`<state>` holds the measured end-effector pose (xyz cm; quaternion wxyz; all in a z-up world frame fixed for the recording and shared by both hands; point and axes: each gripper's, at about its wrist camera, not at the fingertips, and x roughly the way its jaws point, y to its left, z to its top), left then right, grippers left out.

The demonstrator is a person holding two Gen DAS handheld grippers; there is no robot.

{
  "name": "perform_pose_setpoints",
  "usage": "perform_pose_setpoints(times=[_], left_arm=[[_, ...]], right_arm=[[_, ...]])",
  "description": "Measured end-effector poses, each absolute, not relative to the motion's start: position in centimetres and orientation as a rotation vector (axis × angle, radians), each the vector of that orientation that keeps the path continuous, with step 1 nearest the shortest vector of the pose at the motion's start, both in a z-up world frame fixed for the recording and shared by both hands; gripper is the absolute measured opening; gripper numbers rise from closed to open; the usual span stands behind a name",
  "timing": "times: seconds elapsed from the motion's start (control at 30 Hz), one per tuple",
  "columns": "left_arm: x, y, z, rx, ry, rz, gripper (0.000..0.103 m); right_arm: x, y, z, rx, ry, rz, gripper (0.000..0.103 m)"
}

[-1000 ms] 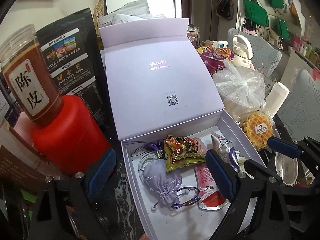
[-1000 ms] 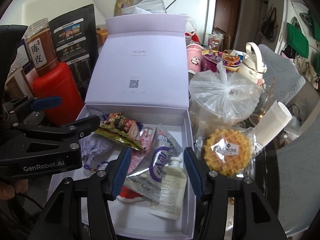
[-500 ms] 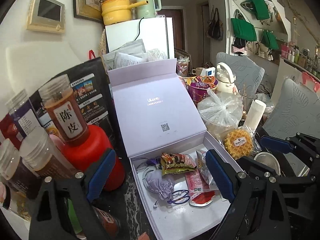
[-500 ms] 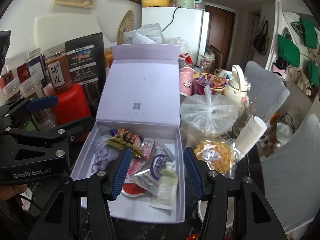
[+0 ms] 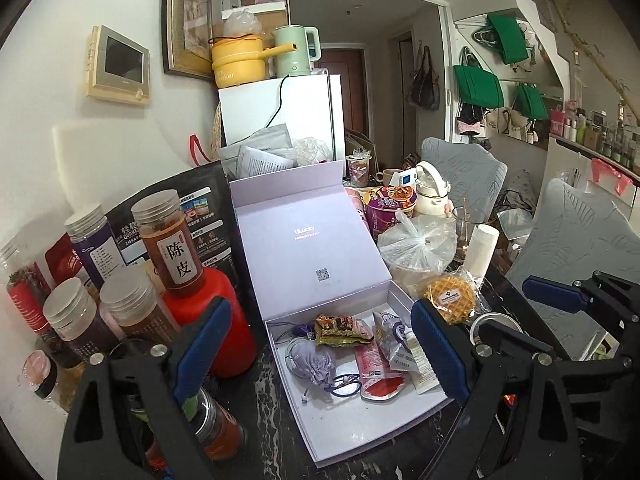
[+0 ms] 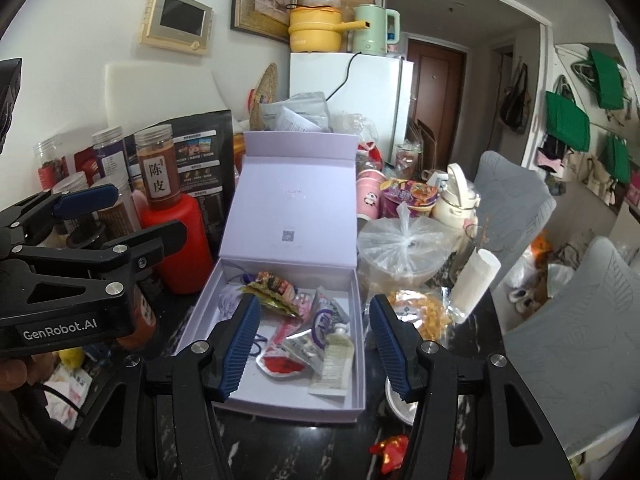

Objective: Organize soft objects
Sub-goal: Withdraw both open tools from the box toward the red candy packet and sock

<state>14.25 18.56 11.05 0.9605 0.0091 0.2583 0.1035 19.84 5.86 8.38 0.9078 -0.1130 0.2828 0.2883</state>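
- Two hand-held grippers hang above a cluttered dark marble tabletop [image 6: 280, 440], both angled down toward the open pale-lilac cardboard gift box [image 5: 360, 432] with its hinged lid standing upright.
- Left gripper [image 5: 320, 356]: jaws spread wide, nothing between them; the box's left half lies framed in the gap, well beyond the tips.
- Right gripper [image 6: 314, 344]: jaws parted and empty, having just been opening slightly; the box interior sits straight ahead between and below them.
- Red plastic canister [image 5: 208, 320] with a clear amber jar stacked on it stands just outside the left gripper's left finger, touching the box's side. Judged risk: a sideways sweep on the next descent could topple that stack.
- Soft things already in the box, ahead of both pairs of jaws: a lilac drawstring cloth pouch [image 5: 314, 362], a green-and-red crinkly snack packet [image 5: 340, 328], a red-and-pink flat sachet [image 5: 378, 376], a silver-purple foil sachet [image 6: 324, 316] and a cream squeeze tube [image 6: 334, 360].
- Clear-wrapped round golden waffle [image 5: 450, 298] lies outside the box, beyond the right finger of either gripper; if it counts as soft, it is probably next, and its slippery film could slide from the pads.
- Overlapping sachets could lift together if pinched carelessly.
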Motion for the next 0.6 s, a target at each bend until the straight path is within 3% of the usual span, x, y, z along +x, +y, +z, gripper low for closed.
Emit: perform_pose_setpoints(times=[0.6], left_arm=[[7.3, 14.4, 11.4, -0.022, 0.476, 0.084, 0.092]], right_arm=[[10.9, 0.9, 10.7, -0.229, 0.482, 0.549, 0.065]])
